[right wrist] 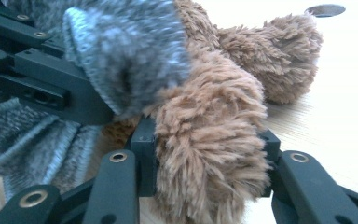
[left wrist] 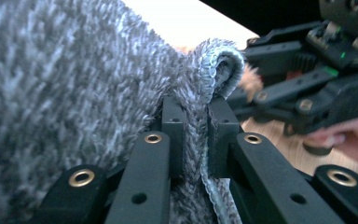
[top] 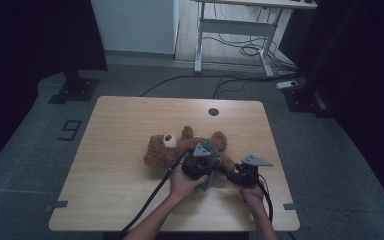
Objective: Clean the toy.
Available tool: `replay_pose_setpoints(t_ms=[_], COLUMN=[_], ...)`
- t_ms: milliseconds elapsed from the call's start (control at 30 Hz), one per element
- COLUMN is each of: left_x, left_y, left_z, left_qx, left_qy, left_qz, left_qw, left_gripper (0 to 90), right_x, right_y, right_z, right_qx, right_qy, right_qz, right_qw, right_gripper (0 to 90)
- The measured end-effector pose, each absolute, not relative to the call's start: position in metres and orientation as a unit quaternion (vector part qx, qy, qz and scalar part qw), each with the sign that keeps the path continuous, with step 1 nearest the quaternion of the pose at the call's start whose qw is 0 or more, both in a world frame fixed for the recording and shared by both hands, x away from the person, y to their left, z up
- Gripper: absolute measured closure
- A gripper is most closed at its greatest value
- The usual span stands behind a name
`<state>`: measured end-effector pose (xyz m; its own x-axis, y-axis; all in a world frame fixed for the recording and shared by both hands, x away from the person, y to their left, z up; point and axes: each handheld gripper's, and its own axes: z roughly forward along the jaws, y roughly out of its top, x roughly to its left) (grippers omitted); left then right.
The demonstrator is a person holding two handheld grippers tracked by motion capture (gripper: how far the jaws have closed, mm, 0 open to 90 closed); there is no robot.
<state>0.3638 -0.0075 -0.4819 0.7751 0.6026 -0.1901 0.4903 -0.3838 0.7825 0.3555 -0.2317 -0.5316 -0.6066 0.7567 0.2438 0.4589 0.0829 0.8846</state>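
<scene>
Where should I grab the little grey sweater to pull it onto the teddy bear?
Grab the grey sweater by its ribbed hem, coming from the open end at the feet. That edge is thick and folded, so it pinches flat without slipping. The left hand-held gripper already grips it there, while the right hand-held gripper clamps the teddy bear by a furry leg.

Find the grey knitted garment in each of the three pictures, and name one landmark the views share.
High view: the grey garment sits mid-table on the brown teddy bear, above the left gripper.
Left gripper view: it covers the left and centre, its hem pinched between the jaws.
Right gripper view: upper left, over the bear's leg, which the right gripper clamps.
Shared landmark: the bear's brown fur.
</scene>
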Motion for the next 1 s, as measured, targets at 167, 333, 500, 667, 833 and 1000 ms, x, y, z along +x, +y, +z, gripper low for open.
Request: replay_pose_setpoints(t_ms=[167, 333, 500, 667, 833, 1000], left_x=[0.364, 0.363, 0.361, 0.361, 0.357, 0.348], left_y=[0.012, 0.035, 0.065, 0.101, 0.115, 0.097], left_z=[-0.481, -0.484, -0.489, -0.486, -0.476, -0.462], left_qx=[0.825, 0.822, 0.816, 0.799, 0.793, 0.79], left_qy=[0.341, 0.349, 0.371, 0.397, 0.4, 0.372], left_qz=[0.05, 0.05, 0.067, 0.071, 0.086, 0.079], left_qw=[0.448, 0.446, 0.438, 0.446, 0.453, 0.48], left_gripper=[80.1, 80.0, 80.0, 79.8, 79.6, 79.4], right_x=[0.355, 0.353, 0.353, 0.353, 0.353, 0.354], right_y=[-0.235, -0.235, -0.236, -0.236, -0.236, -0.236], right_z=[-0.533, -0.533, -0.533, -0.534, -0.535, -0.536], right_qx=[0.416, 0.412, 0.409, 0.4, 0.401, 0.404], right_qy=[0.72, 0.72, 0.721, 0.725, 0.723, 0.72], right_qz=[0.54, 0.543, 0.544, 0.545, 0.547, 0.55], right_qw=[0.134, 0.132, 0.129, 0.129, 0.129, 0.128], right_gripper=[57.4, 57.4, 57.4, 57.4, 57.3, 57.4])
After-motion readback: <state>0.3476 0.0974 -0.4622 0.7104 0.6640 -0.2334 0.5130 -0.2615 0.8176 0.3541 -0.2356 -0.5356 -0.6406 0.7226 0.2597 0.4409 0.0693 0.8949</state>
